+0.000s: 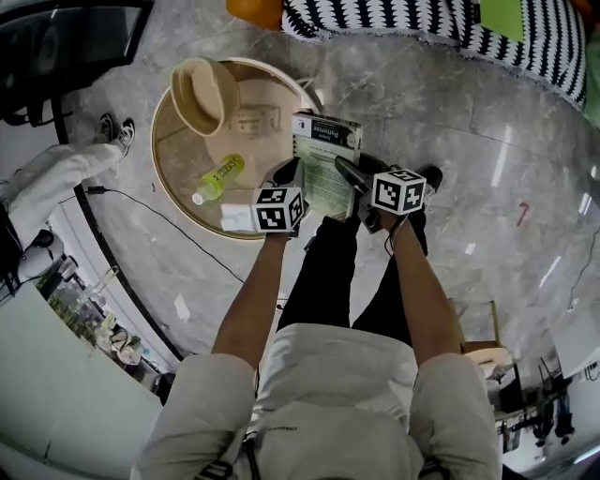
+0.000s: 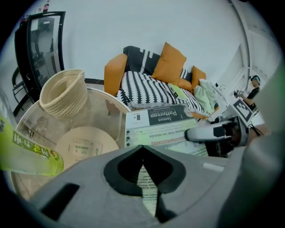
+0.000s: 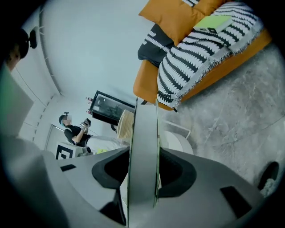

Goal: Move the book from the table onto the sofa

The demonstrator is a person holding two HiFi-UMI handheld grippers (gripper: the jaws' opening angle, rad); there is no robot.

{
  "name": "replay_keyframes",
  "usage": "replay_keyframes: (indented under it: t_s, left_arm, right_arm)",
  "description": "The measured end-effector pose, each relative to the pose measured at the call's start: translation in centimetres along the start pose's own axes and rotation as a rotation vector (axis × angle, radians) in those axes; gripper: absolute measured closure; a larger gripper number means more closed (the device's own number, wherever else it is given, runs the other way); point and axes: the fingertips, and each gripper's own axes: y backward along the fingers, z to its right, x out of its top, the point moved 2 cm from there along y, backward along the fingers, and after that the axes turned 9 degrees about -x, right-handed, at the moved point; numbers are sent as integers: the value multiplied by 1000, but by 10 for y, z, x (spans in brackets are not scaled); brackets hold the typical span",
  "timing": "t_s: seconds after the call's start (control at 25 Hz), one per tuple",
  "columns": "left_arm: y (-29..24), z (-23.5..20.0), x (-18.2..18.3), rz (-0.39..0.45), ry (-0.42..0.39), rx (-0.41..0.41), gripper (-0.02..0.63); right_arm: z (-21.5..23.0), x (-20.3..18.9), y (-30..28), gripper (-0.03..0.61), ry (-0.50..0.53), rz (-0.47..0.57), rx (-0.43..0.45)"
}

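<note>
- Green-and-white book [image 1: 326, 159] is held at the table's [image 1: 155, 155] right edge, mostly beyond the rim, its far end pointing toward the sofa [image 1: 412, 23].
- On the book's right edge the right gripper [image 1: 345, 171] is clamped; the book stands edge-on between its pads.
- At the book's near-left corner the left gripper [image 1: 286, 173] has its jaws drawn together tip to tip, with print showing through the slit between them.
- Toward the table's far edge lies the basket [image 1: 202, 94]; the bottle [image 1: 218, 176] lies nearer, just left of the left gripper.

Head view looks steeply down on the table [image 1: 159, 178]; both gripper views face the sofa [image 2: 113, 75], the right seemingly rolled.
</note>
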Motion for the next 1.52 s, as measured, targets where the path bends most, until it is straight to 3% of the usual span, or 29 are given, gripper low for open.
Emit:
replay_keyframes:
  t_s: [0.2, 0.44, 0.84, 1.0, 1.16, 1.52]
  left_arm:
    - [15, 8, 20, 38, -2, -7, 606]
    - [32, 37, 39, 77, -1, -43, 606]
    - [51, 93, 91, 153, -40, -120, 606]
    - [59, 129, 120, 186, -93, -157, 606]
    - [56, 169, 147, 196, -210, -199, 606]
    - [54, 243, 190, 232, -278, -232, 606]
  right_arm:
    - [-19, 6, 17, 407, 147, -27, -136]
    - [-35, 29, 46, 410, 318, 28, -301]
    - [-51, 95, 125, 411, 421, 194, -516]
    - [-60, 120, 162, 411, 419, 296, -568]
    - [-63, 147, 190, 411, 390, 408, -590]
    - [-54, 177, 266, 411, 368, 533, -641]
